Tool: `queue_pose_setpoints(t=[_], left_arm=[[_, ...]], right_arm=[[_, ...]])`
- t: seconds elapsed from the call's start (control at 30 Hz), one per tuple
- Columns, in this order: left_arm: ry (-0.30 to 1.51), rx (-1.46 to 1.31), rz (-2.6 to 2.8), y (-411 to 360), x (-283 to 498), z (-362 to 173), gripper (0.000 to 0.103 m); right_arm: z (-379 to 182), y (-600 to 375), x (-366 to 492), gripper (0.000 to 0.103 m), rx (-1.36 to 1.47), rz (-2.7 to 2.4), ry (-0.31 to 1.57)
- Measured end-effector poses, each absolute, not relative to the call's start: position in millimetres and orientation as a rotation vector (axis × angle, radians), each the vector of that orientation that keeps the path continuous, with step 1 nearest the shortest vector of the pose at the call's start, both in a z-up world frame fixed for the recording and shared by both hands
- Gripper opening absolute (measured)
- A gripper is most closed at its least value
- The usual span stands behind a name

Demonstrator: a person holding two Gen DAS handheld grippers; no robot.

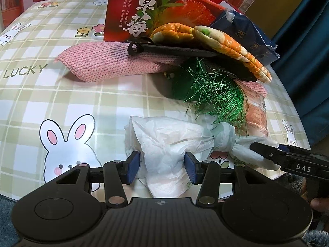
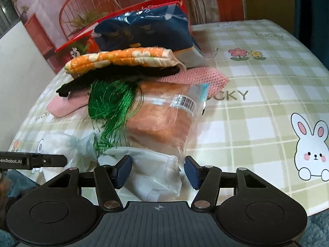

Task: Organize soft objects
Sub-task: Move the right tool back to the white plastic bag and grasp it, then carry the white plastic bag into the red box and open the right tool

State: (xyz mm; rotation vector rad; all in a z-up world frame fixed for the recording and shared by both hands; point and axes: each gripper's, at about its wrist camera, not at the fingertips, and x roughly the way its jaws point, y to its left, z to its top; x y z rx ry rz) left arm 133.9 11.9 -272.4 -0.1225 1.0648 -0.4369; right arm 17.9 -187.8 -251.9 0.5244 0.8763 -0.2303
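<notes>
A knotted white plastic bag [image 1: 170,138] lies at the table's near edge. My left gripper [image 1: 162,163] is open, its blue pads on either side of the bag's near end. My right gripper [image 2: 158,168] is open, astride the bag's other end [image 2: 152,175]; its finger shows in the left wrist view [image 1: 265,150] by the bag's knot. Behind lies a pile: green tinsel [image 1: 213,90], an orange floral quilted mitt [image 1: 230,43] on a black piece [image 1: 181,50], a pink knitted cloth [image 1: 111,61] and an orange item in clear wrap [image 2: 162,119].
A red strawberry-print box [image 1: 144,10] and a dark blue packet [image 1: 250,35] stand behind the pile. The table has a green plaid bunny cloth [image 1: 61,103]. Blue fuzzy carpet [image 2: 316,226] lies below the table edge.
</notes>
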Motion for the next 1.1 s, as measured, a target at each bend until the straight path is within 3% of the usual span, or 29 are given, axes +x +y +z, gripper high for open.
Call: queue_pose_setpoints(t=[0.5, 0.63, 0.7, 0.87, 1.1], left_arm=[[1.061, -0.151, -0.416, 16.7, 131.4, -270.2, 0.045], [1.060, -0.156, -0.407, 16.5, 130.3, -269.8, 0.045], [1.055, -0.154, -0.387, 17.4, 129.6, -268.5, 0.044], [1.025, -0.159, -0.360, 20.7, 127.3, -262.2, 0.036], [0.912, -0.171, -0.362, 26.5, 117.1, -238.9, 0.033]], right_arm=[[-248.0, -198.1, 5.9, 0.052, 0.580, -0.231, 0.912], [-249.5, -192.2, 8.8, 0.035, 0.579, -0.186, 0.935], [-248.9, -189.6, 9.9, 0.032, 0.579, -0.162, 0.936], [-239.4, -184.1, 10.9, 0.012, 0.554, -0.120, 0.894], [-212.3, -175.8, 11.6, 0.010, 0.452, -0.087, 0.792]])
